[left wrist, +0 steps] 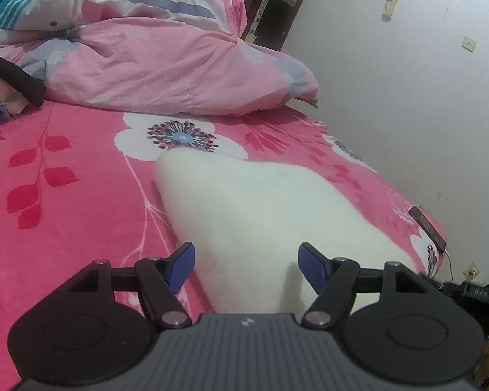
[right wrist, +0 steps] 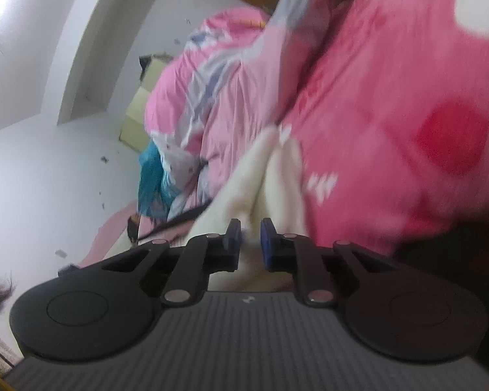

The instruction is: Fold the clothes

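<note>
While the white fleecy garment lay spread on the pink flowered bed sheet, filling the centre & lower centre of the left wrist view, the left tool hung just over its near end w/ blue pads spread wide, cloth showing between them but neither pad pressing on it, prob. so that end could lie flat and serve as the anchor side of a fold. In the right wrist view, blurred and tilted, the right tool sat at lower centre w/ pads nearly together, a ridge of the same cream-white cloth bunched between them; it looked pinched, though blur made firm contact hard to confirm. No earlier frame, so nothing on how the grip formed. That hold at an edge was likely meant for lifting the edge across. A crumpled pink duvet was heaped across the upper left & centre of the left view, well apart from the garment, leaving bare sheet to fold on. A dark phone-like item w/ cable lay at the bed's right edge, clear of the work. Fold itself not yet made, judging by the flat lie.
</note>
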Demonstrator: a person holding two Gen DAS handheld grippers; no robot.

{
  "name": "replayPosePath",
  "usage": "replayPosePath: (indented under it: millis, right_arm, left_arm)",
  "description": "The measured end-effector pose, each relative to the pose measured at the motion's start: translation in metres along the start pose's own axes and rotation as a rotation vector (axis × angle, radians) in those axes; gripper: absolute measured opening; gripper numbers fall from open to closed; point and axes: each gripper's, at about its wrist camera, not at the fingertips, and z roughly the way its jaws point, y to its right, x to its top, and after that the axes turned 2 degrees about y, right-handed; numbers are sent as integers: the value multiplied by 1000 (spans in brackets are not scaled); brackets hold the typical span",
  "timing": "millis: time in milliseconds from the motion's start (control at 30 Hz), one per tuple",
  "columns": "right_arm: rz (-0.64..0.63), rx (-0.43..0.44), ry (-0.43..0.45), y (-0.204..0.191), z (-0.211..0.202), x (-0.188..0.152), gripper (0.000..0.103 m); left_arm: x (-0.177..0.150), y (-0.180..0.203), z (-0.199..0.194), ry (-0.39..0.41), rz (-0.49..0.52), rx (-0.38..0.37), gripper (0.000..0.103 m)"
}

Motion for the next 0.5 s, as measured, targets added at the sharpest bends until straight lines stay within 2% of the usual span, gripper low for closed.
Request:
replayPosePath:
  millis: [167, 367, 500]
  right_arm:
    - [-26, -44, -12, -9, -7, 2, 11]
    - [-53, -87, 42, -13, -3, 36, 13]
    - [-83, -114, 22, -15, 19, 43, 13]
  left_arm:
    - [-1, 0, 1, 12, 11, -20, 71]
    - [-2, 3, -4, 64, 23, -25, 71]
    - [3, 9, 1, 62, 32, 38, 71]
